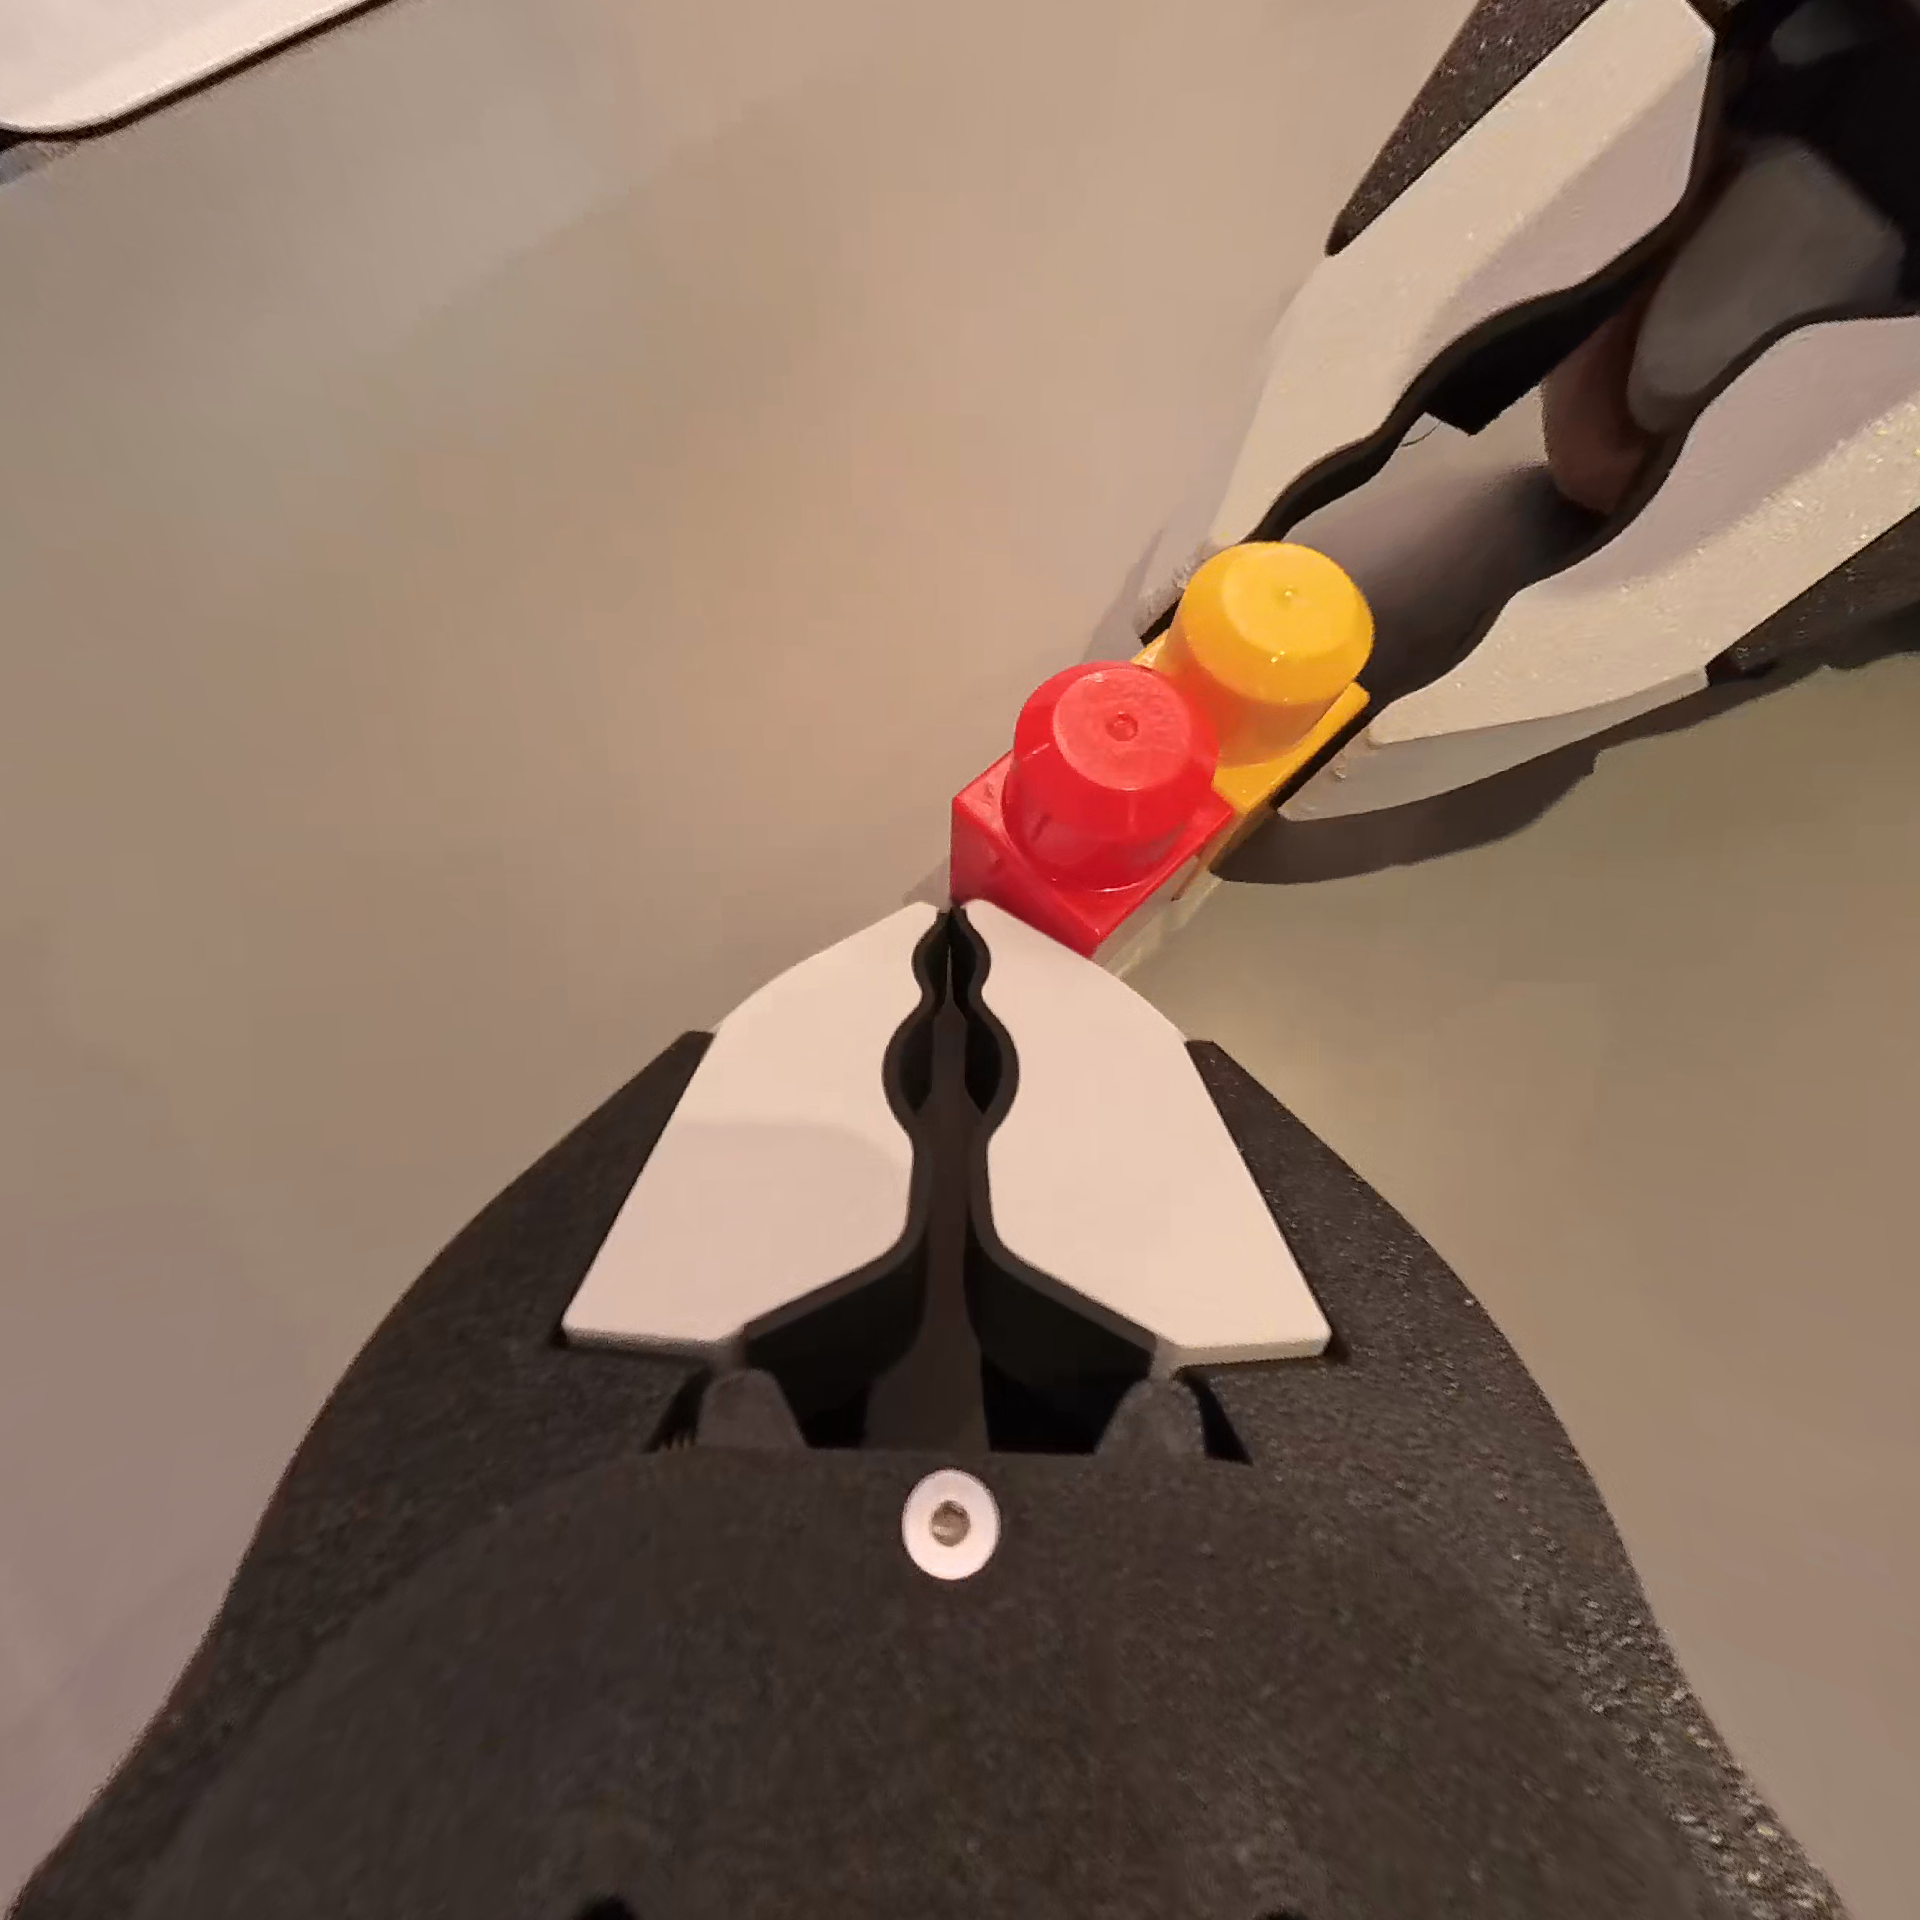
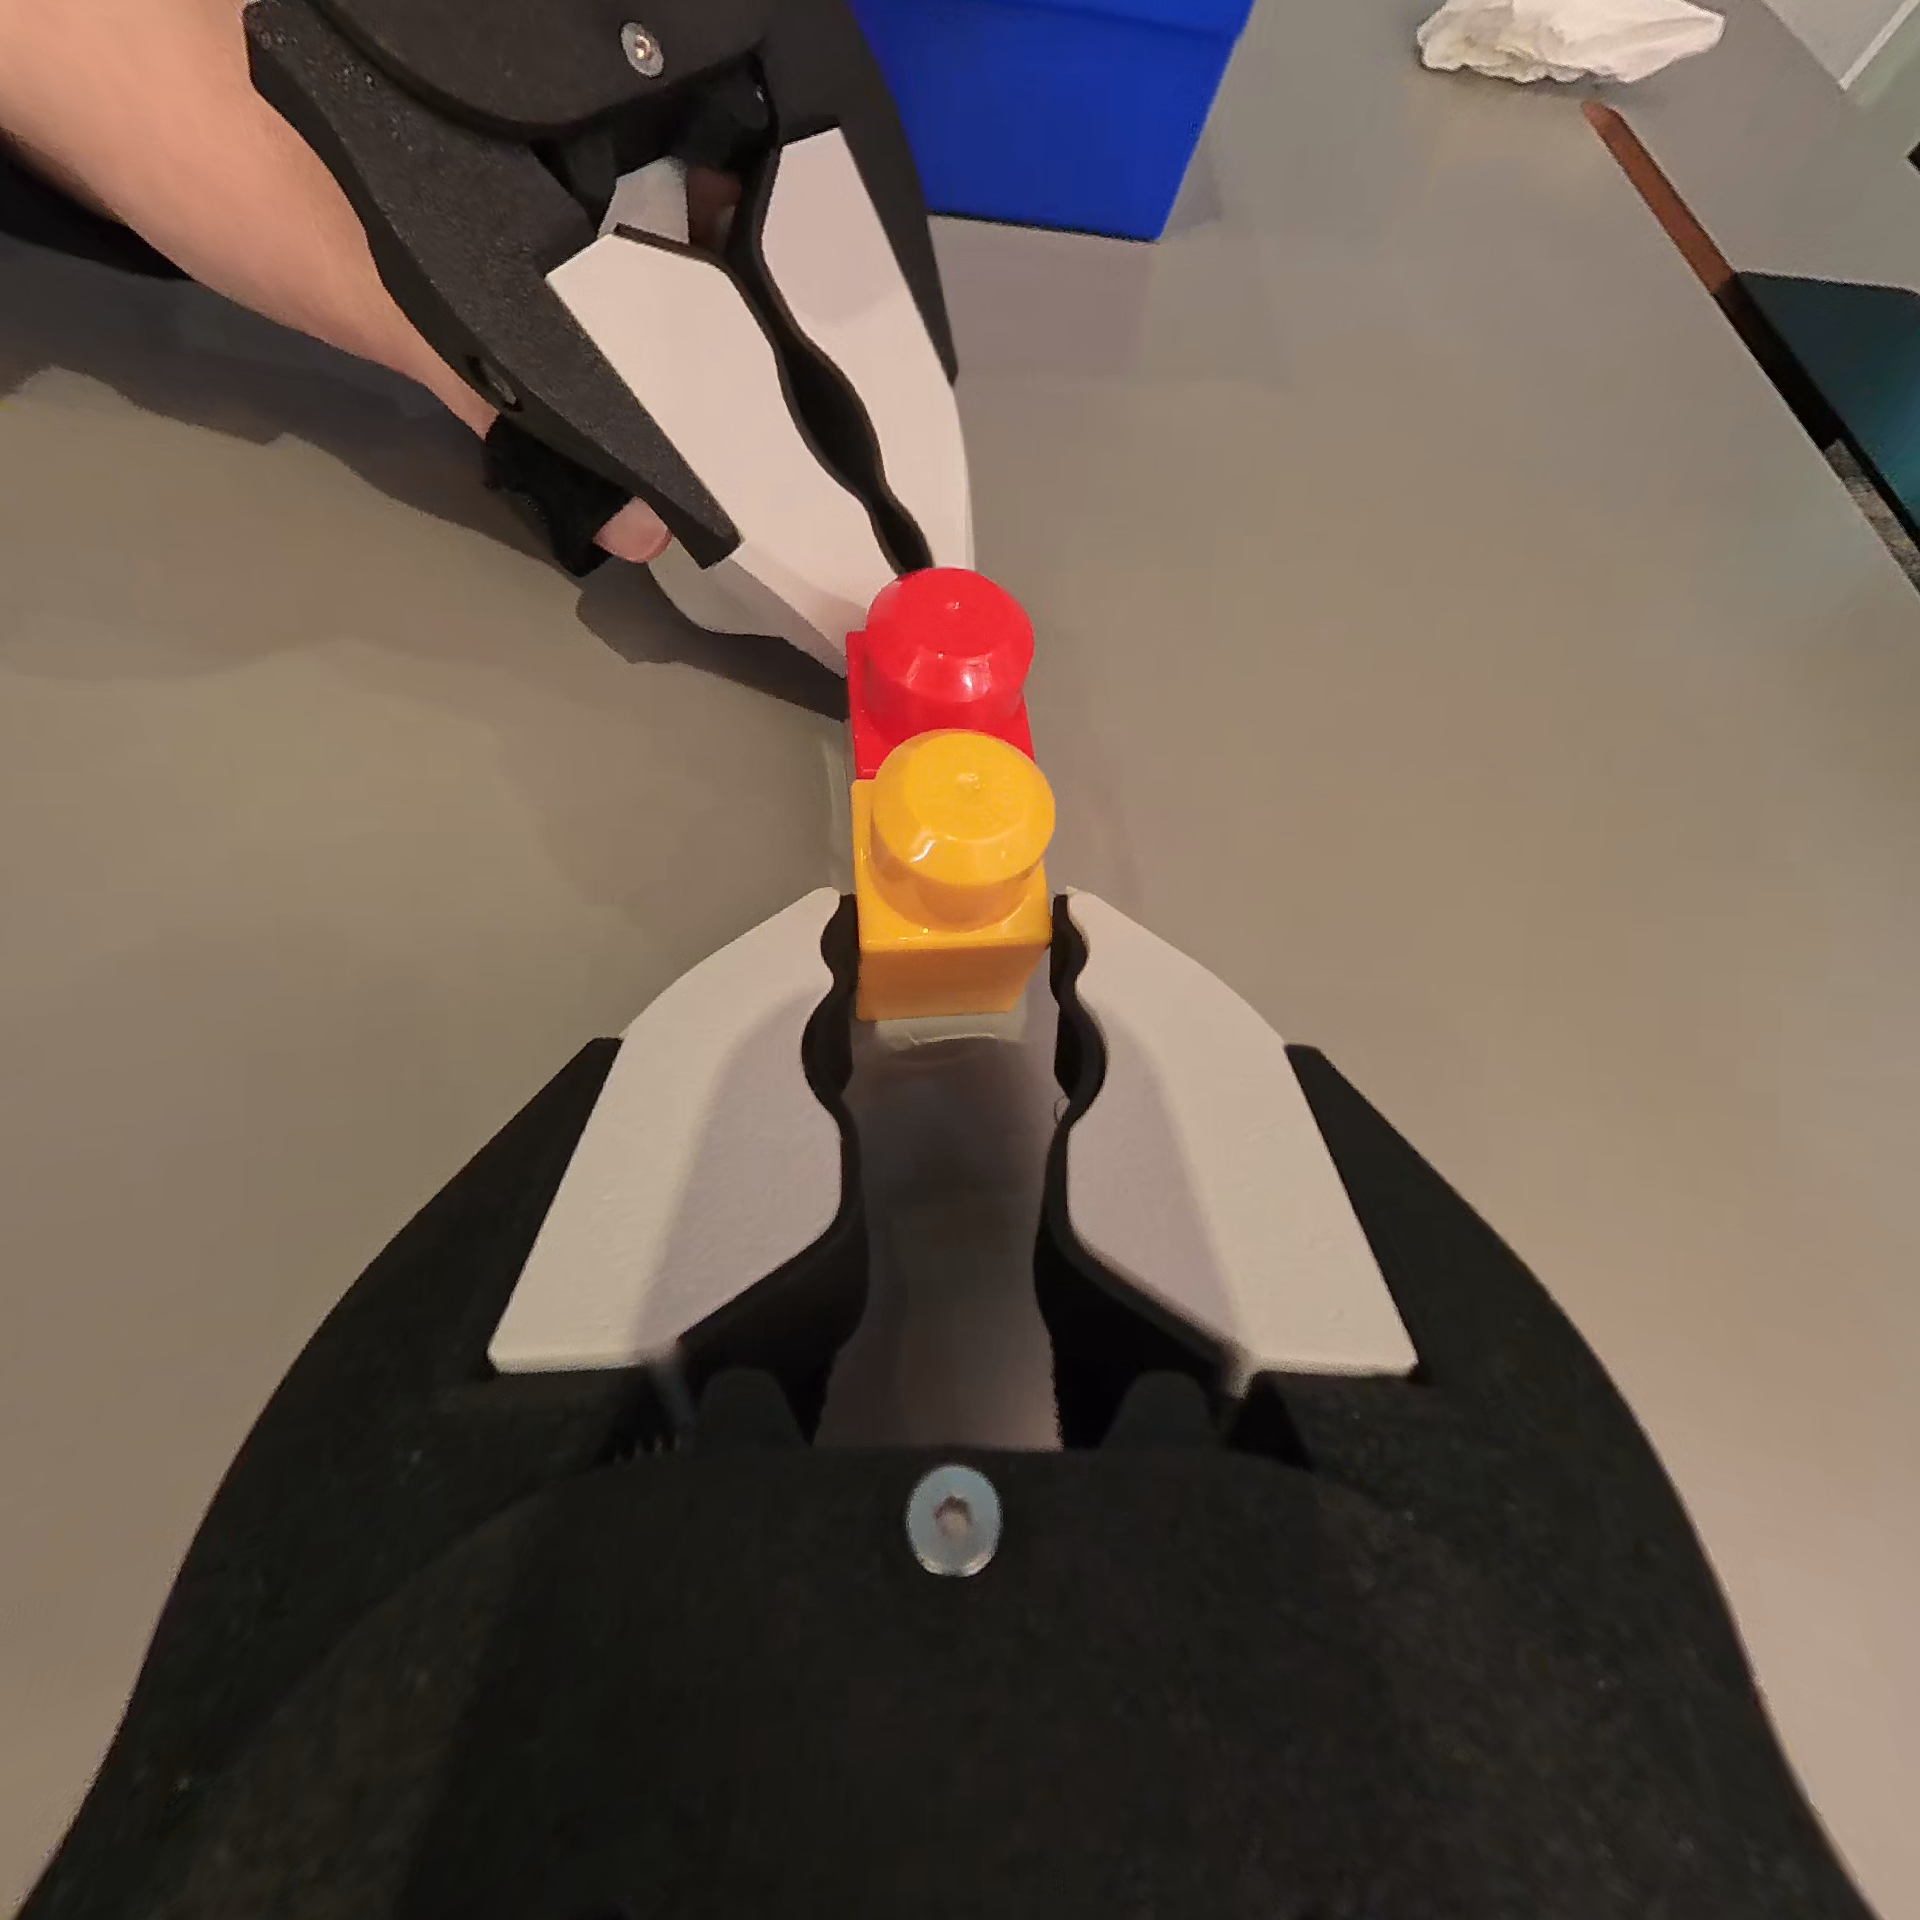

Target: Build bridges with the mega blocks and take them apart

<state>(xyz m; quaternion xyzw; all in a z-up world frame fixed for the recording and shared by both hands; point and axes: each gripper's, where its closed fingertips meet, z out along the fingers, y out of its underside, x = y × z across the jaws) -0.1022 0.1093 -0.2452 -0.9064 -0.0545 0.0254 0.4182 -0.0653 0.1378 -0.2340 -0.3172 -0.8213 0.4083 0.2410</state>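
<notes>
A red one-stud block (image 1: pixel 1081 810) and a yellow one-stud block (image 1: pixel 1262 644) stand side by side, touching, on a pale piece (image 1: pixel 1158 925) that lies on the grey table (image 1: pixel 520 623). My left gripper (image 1: pixel 951 914) is shut and empty, its tips pressed against the red block's near side. It also shows in the right wrist view (image 2: pixel 914 561) behind the red block (image 2: pixel 940 655). My right gripper (image 2: pixel 951 914) has a finger on each side of the yellow block (image 2: pixel 951 883) and grips it. It also shows in the left wrist view (image 1: pixel 1236 707).
A blue bin (image 2: pixel 1049 104) stands at the far side of the table. A crumpled white tissue (image 2: pixel 1558 42) lies at the far right near the table's edge (image 2: pixel 1662 197). A person's hand (image 2: pixel 208 208) holds the left gripper. A white flat object (image 1: pixel 104 62) lies at the far left.
</notes>
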